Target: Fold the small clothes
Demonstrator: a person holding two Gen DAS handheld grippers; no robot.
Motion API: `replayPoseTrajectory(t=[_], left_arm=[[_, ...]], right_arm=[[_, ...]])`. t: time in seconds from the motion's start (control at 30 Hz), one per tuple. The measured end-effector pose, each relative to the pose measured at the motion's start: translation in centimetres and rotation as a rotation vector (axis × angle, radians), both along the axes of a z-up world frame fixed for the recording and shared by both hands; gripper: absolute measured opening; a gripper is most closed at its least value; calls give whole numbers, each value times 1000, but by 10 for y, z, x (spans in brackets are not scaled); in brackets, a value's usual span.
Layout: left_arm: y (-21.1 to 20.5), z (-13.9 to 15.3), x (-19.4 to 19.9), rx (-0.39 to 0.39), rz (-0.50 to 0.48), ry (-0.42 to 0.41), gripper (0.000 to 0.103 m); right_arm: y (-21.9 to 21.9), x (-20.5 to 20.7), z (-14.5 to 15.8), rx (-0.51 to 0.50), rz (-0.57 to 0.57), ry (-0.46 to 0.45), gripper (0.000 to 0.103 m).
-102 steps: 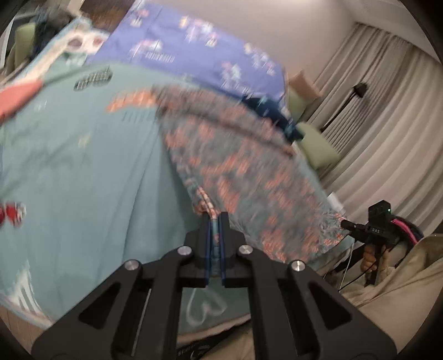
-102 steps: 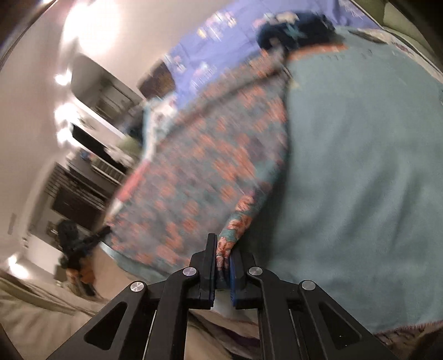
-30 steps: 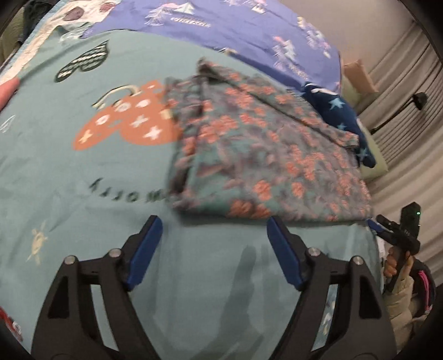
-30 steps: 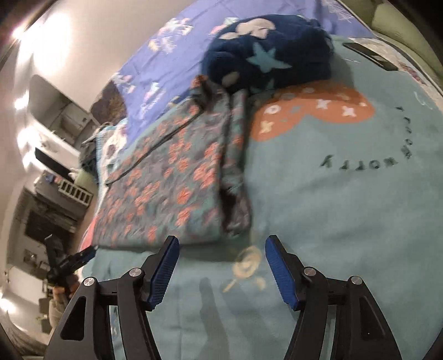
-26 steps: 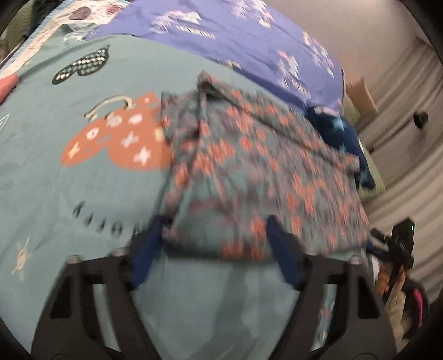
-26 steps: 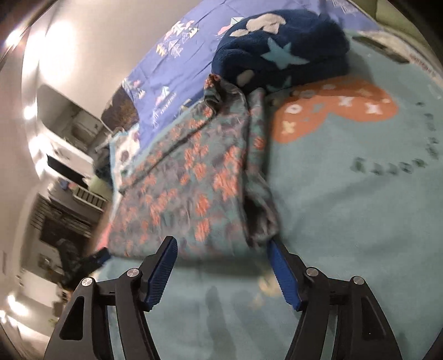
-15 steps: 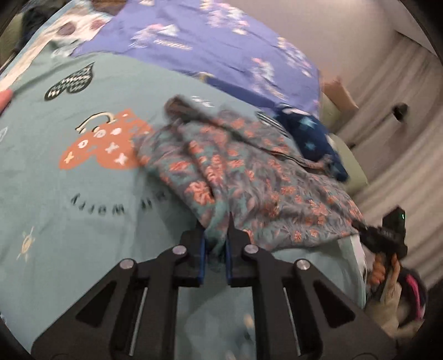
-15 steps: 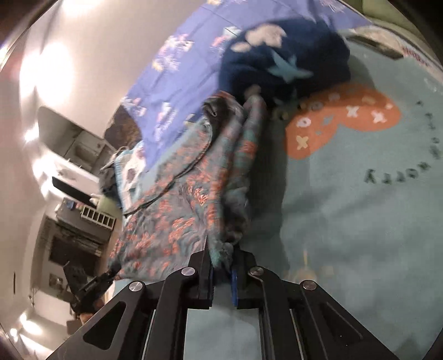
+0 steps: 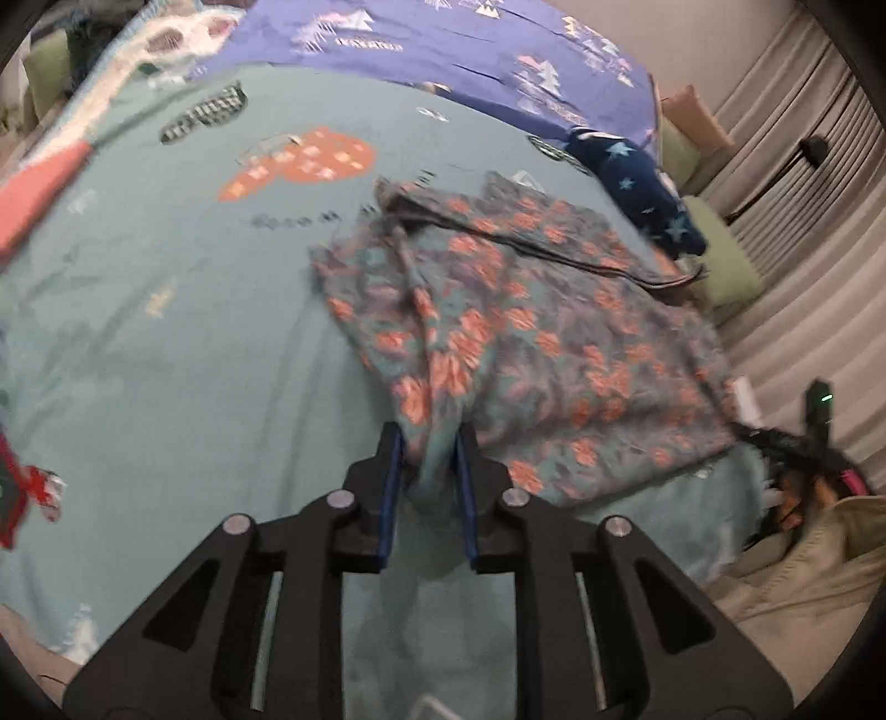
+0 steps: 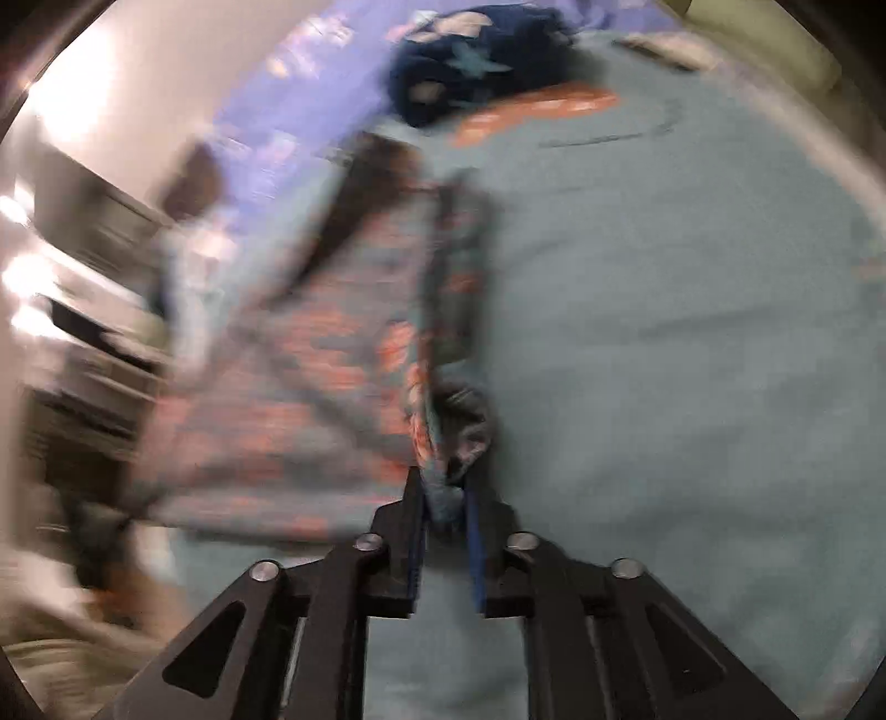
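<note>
Both corners lifted, left gripper (image 9: 427, 451) and right gripper (image 10: 443, 501) clamping floral garment (image 9: 531, 332) (long axis sideways)

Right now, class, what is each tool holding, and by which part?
Both the left tool and right tool pinch the floral garment at its near edge.

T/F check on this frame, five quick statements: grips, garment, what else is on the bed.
1. The left gripper pinches the floral garment. True.
2. The right gripper is wide open and holds nothing. False: its fingers are closed on the garment's edge.
3. The garment lies on a teal bedsheet. True.
4. The navy star-patterned cloth lies on top of the garment. False: it sits beyond it, nearer the purple blanket.
5. The garment is plain white. False: it is grey-teal with orange flowers.
</note>
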State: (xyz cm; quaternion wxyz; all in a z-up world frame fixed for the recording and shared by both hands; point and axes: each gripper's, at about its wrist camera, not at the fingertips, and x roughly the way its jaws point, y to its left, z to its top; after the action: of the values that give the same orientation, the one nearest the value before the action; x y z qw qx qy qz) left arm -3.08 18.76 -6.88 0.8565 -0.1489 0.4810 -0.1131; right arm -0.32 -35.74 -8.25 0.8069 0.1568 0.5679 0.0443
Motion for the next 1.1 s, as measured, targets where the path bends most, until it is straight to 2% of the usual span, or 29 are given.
replayPoseTrajectory(t=[0.03, 0.07, 0.1, 0.13, 0.17, 0.2, 0.27, 0.4, 0.5, 0.63, 0.73, 0.83, 0.93, 1.0, 1.1], left_arm=[[2, 5, 0, 19, 13, -23, 28], [4, 12, 1, 47, 31, -56, 41], [5, 19, 2, 84, 50, -96, 49], [6, 27, 6, 125, 66, -148, 61], [6, 32, 14, 161, 65, -203, 65], [6, 34, 24, 193, 49, -230, 65], [0, 31, 51, 263, 17, -230, 65], [-13, 7, 94, 360, -69, -198, 65], [-23, -9, 124, 369, -133, -162, 65], [-29, -17, 150, 369, -150, -146, 65], [-27, -17, 173, 335, -105, -149, 65], [-15, -16, 199, 298, -8, -148, 65], [3, -22, 214, 203, 77, -106, 65], [9, -26, 214, 142, 84, -85, 65], [12, -35, 210, 77, 51, -55, 65]], right_arm=[[-1, 3, 3, -31, -9, -5, 35], [-5, 6, 11, -75, -31, -35, 45], [-6, 10, 21, -128, -50, -78, 49], [-3, 16, 33, -185, -40, -144, 57], [0, 19, 38, -206, -17, -183, 65], [7, 28, 47, -245, 33, -247, 69], [23, 46, 52, -337, 120, -312, 74], [45, 94, 38, -397, 228, -307, 74], [51, 113, 27, -364, 278, -291, 75], [51, 145, 11, -330, 286, -253, 74], [56, 164, 3, -283, 284, -231, 75], [47, 187, -1, -151, 232, -227, 75], [26, 205, -10, -77, 108, -190, 75], [13, 209, -15, 1, 59, -162, 75], [-3, 206, -16, 113, 43, -162, 75]])
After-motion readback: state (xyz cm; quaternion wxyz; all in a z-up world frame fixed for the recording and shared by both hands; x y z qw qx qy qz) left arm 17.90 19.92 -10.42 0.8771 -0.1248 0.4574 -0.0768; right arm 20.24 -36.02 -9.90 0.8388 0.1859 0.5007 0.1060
